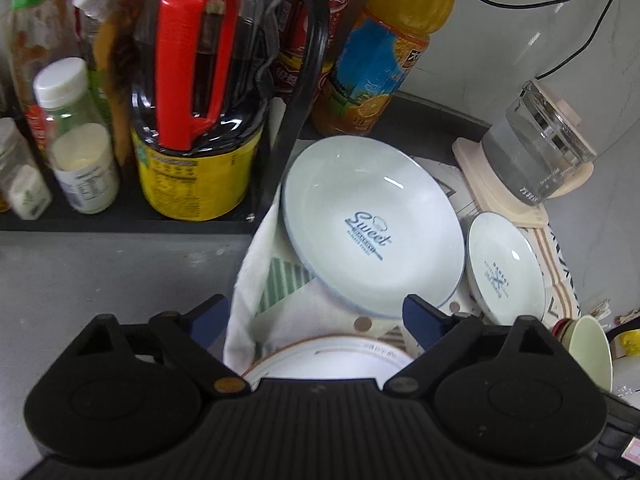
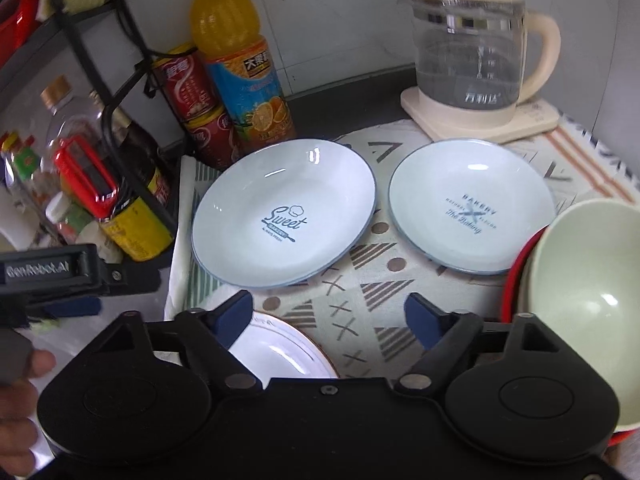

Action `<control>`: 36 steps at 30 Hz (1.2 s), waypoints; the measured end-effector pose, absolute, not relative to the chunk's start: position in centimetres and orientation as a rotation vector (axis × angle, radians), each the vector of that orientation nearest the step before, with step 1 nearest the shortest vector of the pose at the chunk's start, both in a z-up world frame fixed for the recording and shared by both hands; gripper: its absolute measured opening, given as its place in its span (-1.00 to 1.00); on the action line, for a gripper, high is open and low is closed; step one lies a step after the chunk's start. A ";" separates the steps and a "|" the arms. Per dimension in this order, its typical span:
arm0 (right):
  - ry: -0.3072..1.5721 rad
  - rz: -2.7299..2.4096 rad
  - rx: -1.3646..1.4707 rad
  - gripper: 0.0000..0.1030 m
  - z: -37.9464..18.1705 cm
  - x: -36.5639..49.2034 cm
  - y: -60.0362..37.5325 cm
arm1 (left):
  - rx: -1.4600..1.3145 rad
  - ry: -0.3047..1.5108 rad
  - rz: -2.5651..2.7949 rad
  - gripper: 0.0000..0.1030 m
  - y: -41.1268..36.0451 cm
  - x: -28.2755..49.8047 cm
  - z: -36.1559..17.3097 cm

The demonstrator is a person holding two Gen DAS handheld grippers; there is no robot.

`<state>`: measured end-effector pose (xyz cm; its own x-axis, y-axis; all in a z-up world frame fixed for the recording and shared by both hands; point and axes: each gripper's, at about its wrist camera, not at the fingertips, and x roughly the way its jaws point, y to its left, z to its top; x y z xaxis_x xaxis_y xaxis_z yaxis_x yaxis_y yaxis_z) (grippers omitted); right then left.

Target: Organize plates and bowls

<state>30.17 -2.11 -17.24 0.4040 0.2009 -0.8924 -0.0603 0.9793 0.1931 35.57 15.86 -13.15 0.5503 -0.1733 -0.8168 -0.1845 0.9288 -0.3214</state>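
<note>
A pale blue "Sweet" plate (image 1: 372,224) (image 2: 284,212) lies on a patterned cloth. A matching "Bakery" plate (image 1: 506,266) (image 2: 472,204) lies to its right, apart from it. A white plate with a brown rim (image 1: 328,360) (image 2: 280,352) lies nearest, partly hidden under both grippers. A green bowl nested in a red bowl (image 2: 588,280) (image 1: 588,352) stands at the right. My left gripper (image 1: 316,316) is open and empty above the white plate. My right gripper (image 2: 330,314) is open and empty above the cloth.
A black rack (image 1: 120,224) at the left holds bottles and jars. An orange juice bottle (image 2: 240,68) and red cans (image 2: 192,92) stand behind the plates. A glass kettle (image 2: 476,52) on its cream base sits at the back right. The left gripper's body (image 2: 52,276) shows at the left.
</note>
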 end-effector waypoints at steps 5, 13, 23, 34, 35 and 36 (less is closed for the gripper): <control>1.165 0.144 0.223 -0.02 -19.0 31.8 -2.4 | -0.414 0.995 0.002 0.36 15.9 37.3 -14.5; 1.183 0.121 0.288 -0.25 -21.7 33.7 -2.6 | -0.434 1.023 0.001 -0.03 15.6 39.7 -17.3; 1.249 0.099 0.352 -0.53 -25.2 36.1 -2.9 | -0.436 1.064 -0.014 -0.51 14.9 41.4 -19.7; 1.266 0.092 0.351 -0.65 -26.7 37.8 -2.6 | -0.467 1.060 0.004 -0.62 15.0 41.7 -20.1; 1.265 0.092 0.354 -0.65 -26.7 37.9 -2.6 | -0.474 1.059 0.006 -0.63 15.1 41.7 -20.1; 1.263 0.092 0.357 -0.65 -26.8 37.9 -2.6 | -0.479 1.059 0.007 -0.64 15.1 41.5 -20.1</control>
<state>37.92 -2.65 -26.78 0.3072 0.2626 -0.9147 0.1267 0.9413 0.3129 41.55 15.14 -20.12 0.4994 -0.2209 -0.8377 -0.2317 0.8977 -0.3748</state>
